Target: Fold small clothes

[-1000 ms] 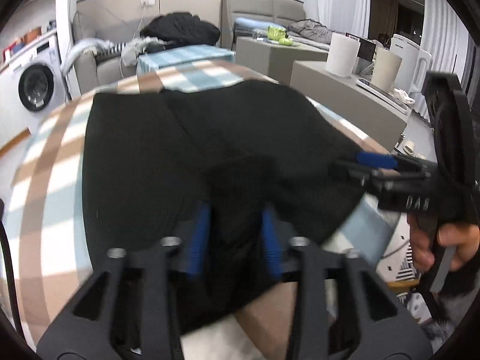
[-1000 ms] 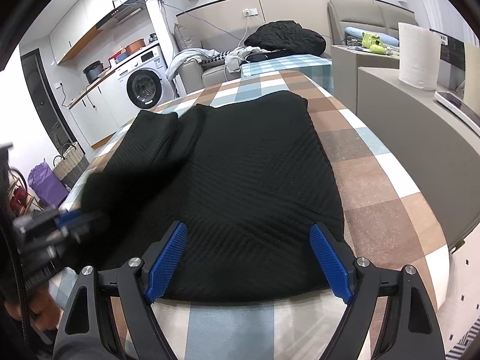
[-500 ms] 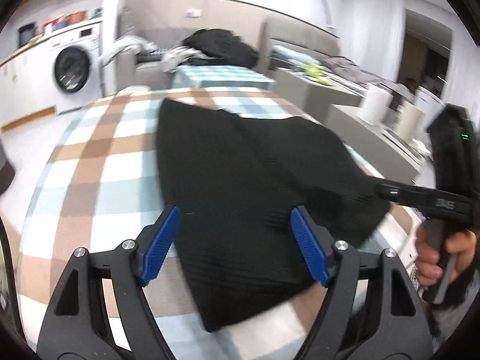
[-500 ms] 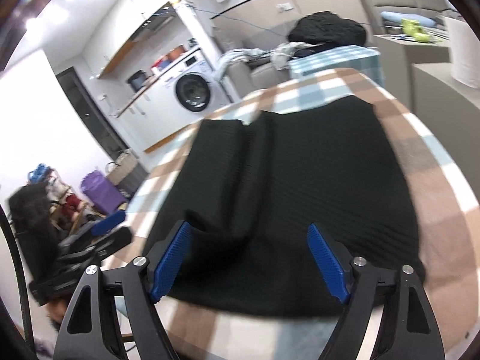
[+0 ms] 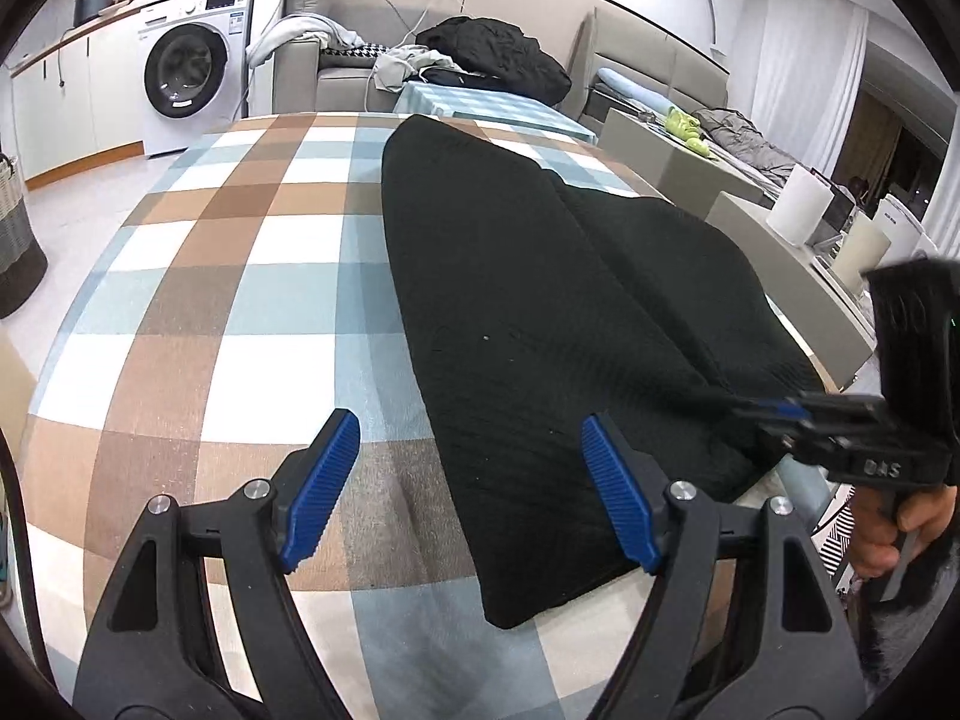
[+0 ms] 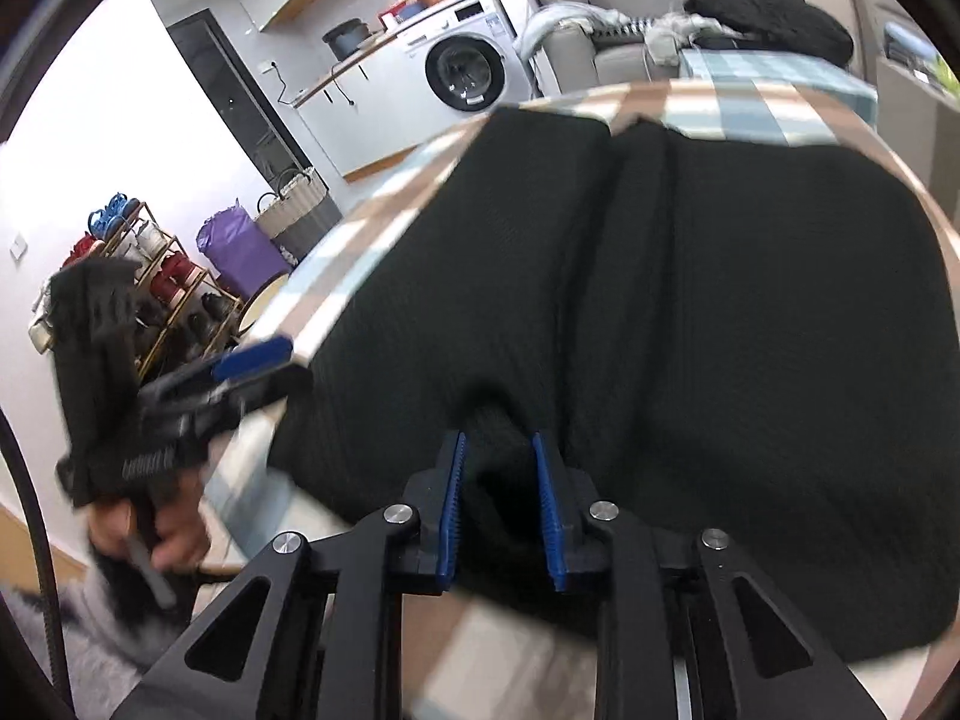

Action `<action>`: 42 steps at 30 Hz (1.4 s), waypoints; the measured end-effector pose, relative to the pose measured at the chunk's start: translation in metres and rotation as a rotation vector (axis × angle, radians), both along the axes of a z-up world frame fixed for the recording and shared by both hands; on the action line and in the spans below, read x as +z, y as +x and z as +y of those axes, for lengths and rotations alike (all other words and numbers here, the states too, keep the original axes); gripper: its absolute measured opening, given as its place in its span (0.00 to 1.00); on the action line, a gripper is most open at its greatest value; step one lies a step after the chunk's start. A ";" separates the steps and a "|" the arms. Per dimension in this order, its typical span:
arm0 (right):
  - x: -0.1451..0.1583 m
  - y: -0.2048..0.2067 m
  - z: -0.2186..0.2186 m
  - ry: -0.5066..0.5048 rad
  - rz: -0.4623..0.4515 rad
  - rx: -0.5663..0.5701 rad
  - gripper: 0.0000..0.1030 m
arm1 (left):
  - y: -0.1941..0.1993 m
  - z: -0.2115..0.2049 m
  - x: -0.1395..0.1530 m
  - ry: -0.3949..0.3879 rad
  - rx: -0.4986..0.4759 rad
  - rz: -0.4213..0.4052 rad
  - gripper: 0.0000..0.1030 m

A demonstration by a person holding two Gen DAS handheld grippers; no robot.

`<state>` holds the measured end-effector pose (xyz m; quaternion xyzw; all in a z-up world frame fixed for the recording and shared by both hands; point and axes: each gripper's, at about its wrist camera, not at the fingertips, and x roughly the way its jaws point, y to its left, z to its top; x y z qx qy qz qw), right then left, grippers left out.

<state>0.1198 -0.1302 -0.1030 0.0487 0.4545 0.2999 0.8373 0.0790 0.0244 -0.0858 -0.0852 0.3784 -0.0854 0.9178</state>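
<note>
A black knit garment [image 5: 540,300] lies lengthwise on the checked tablecloth [image 5: 240,300], its left side folded over the middle. My left gripper [image 5: 471,495] is open and low over the near end. Its left pad hangs above bare cloth and its right pad above the garment's edge, with nothing pinched. My right gripper [image 6: 501,507] has its jaws closing on a bunched fold of the garment [image 6: 720,300] at the near hem, and fabric fills the gap between the pads. From the left wrist view the right gripper [image 5: 765,411] bites the garment's near right corner. The left gripper [image 6: 270,369] shows at the table's left edge.
A washing machine [image 5: 186,66] stands at the back left, beside a sofa heaped with dark clothes [image 5: 492,57]. Grey counters with paper rolls [image 5: 801,213] run close along the table's right side. A wicker basket [image 6: 294,210], a purple bag [image 6: 237,246] and a shoe rack [image 6: 162,276] stand left of the table.
My left gripper let go of the fabric fold, opened and shifted left over the tablecloth. My right gripper swung left along the hem and narrowed from wide open onto a fold.
</note>
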 end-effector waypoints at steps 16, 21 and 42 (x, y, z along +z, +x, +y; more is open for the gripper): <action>-0.012 0.036 -0.013 0.201 0.148 -0.029 0.42 | -0.007 -0.018 -0.015 0.064 -0.094 0.073 0.74; -0.003 0.040 -0.007 0.188 0.059 -0.051 0.15 | -0.007 -0.013 -0.017 0.037 -0.092 0.078 0.76; -0.015 0.003 -0.016 0.066 0.062 0.027 0.06 | -0.005 -0.009 -0.020 0.030 -0.090 0.087 0.78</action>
